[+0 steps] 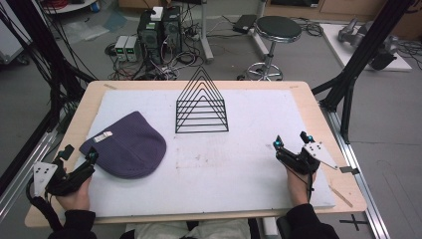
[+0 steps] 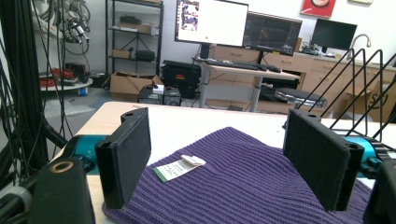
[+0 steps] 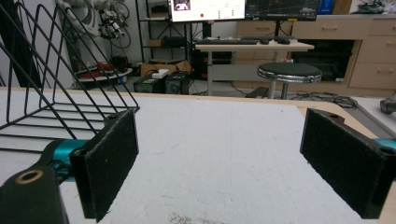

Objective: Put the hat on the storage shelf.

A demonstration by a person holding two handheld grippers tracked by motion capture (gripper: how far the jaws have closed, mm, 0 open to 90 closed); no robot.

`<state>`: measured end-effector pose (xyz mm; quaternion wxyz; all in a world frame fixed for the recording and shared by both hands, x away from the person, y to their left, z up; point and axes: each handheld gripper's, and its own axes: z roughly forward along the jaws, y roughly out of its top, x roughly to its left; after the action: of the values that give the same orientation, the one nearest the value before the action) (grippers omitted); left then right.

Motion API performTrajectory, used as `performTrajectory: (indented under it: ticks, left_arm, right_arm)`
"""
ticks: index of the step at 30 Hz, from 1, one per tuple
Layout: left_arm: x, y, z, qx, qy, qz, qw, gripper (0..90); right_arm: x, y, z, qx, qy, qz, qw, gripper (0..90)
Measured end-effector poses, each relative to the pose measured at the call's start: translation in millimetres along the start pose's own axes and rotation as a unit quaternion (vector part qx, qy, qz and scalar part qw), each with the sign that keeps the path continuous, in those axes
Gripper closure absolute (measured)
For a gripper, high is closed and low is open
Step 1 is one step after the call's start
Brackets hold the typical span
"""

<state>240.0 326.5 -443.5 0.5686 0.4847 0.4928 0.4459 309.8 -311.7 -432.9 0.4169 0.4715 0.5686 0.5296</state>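
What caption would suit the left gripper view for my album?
Open left tool poised over a purple knit hat with a paper tag, wire rack behind.

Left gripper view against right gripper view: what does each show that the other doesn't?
Left gripper view: the purple beanie with its white tag, lying between the open left gripper's fingers. Right gripper view: bare white mat between the open right gripper's fingers, plus a round stool. Both: the black wire rack and the monitors behind.

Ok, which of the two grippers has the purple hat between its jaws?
The left gripper: its open jaws straddle the edge of the purple hat. The right gripper stands open over bare white mat.
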Motion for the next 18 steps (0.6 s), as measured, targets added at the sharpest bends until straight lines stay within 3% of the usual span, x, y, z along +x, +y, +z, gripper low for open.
performTrajectory:
  ticks: [18]
  left_arm:
    - [0.3, -0.1, -0.6, 0.001, -0.002, -0.002, 1.0000, 23.7]
  right_arm:
    - [-1.5, -0.6, 0.1, 0.000, 0.001, 0.011, 0.9999, 10.7]
